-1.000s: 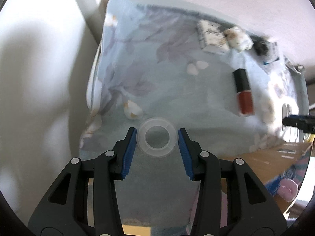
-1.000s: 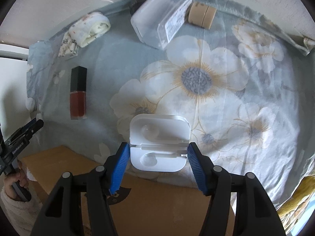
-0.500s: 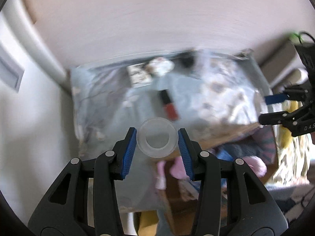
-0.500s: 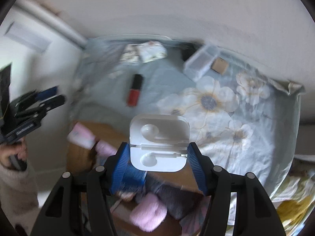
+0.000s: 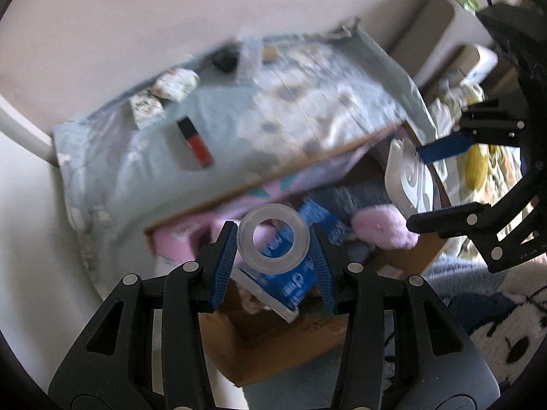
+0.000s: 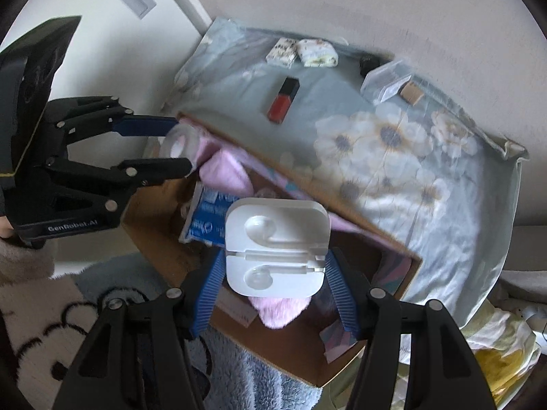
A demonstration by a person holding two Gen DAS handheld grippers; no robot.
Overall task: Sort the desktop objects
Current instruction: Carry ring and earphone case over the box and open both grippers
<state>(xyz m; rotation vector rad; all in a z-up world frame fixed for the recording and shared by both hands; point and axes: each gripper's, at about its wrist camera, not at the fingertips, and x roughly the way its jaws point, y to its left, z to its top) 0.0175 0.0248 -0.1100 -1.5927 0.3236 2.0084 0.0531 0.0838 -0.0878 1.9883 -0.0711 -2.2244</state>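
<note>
Left wrist: left gripper (image 5: 273,249) pinches translucent tape ring (image 5: 273,238); right gripper (image 6: 275,266) clamps moulded white tray (image 6: 277,246).

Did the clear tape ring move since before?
Yes. The tape ring, held in the left gripper, went from over the flowery tablecloth to above the cardboard box.

From the right wrist view, the box (image 6: 164,235) sits at 6 o'clock of the table (image 6: 444,212), touching its edge. On the table, the lipstick (image 6: 283,104) lies at 6 o'clock of the two packets (image 6: 302,53), with the clear case (image 6: 384,80) at 3 o'clock.
</note>
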